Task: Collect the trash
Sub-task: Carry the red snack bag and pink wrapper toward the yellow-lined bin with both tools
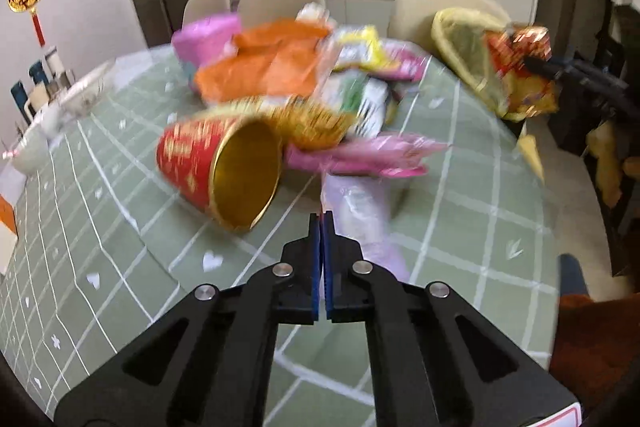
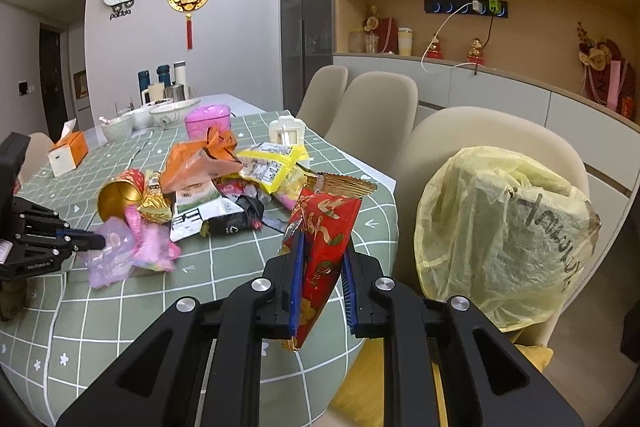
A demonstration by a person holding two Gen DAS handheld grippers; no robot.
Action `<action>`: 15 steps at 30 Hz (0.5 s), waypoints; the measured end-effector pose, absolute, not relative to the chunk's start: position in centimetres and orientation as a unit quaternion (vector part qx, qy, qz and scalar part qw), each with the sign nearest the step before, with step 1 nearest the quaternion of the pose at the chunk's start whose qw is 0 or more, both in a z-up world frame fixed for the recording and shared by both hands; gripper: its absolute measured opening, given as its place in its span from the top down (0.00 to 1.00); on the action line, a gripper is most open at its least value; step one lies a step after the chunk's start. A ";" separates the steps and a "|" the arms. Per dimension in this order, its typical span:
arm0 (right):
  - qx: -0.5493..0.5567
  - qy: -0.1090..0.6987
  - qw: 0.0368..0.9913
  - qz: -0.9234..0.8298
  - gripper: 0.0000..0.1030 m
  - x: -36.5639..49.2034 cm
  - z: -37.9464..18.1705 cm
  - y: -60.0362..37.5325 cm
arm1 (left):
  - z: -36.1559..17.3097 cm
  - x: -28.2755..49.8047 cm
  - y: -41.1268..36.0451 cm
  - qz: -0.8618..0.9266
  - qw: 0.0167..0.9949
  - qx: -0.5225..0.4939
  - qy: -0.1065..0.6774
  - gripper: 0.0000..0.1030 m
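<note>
Trash is heaped on the green checked table [image 2: 224,267]: a red and gold paper cup [image 1: 224,167] on its side, an orange wrapper [image 1: 264,67], a yellow packet [image 2: 272,163] and a pink wrapper [image 1: 372,155]. My left gripper [image 1: 322,215] is shut, its tips pinching the edge of a pale lilac plastic bag [image 1: 360,211] at the heap's near side; the right wrist view shows that gripper [image 2: 102,241] at the bag [image 2: 108,259]. My right gripper [image 2: 324,241] is shut on a red and gold snack wrapper [image 2: 324,227], held beside the open yellow trash bag [image 2: 500,235].
Beige chairs [image 2: 376,107] line the table's far side, and the trash bag rests on the nearest one. A pink tub [image 2: 208,121], bowls [image 2: 174,113] and an orange tissue box [image 2: 68,153] stand at the table's far end. Cabinets and shelves fill the wall behind.
</note>
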State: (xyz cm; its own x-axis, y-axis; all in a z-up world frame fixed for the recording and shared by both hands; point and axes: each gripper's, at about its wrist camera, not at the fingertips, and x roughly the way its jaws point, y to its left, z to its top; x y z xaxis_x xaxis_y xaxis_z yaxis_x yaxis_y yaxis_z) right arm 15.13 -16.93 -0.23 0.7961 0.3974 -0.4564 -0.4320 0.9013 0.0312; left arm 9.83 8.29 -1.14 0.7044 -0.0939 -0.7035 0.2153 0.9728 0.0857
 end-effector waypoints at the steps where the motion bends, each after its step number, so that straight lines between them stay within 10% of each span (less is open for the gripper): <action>1: -0.036 0.231 0.947 0.221 0.83 15.2 0.0 -17.1 | -0.5 9.6 8.0 -0.085 0.923 0.083 0.366 0.99; 15: -0.009 0.165 0.974 0.152 0.83 18.1 5.5 -26.6 | 9.0 16.2 -2.8 -0.192 0.951 0.036 0.238 0.99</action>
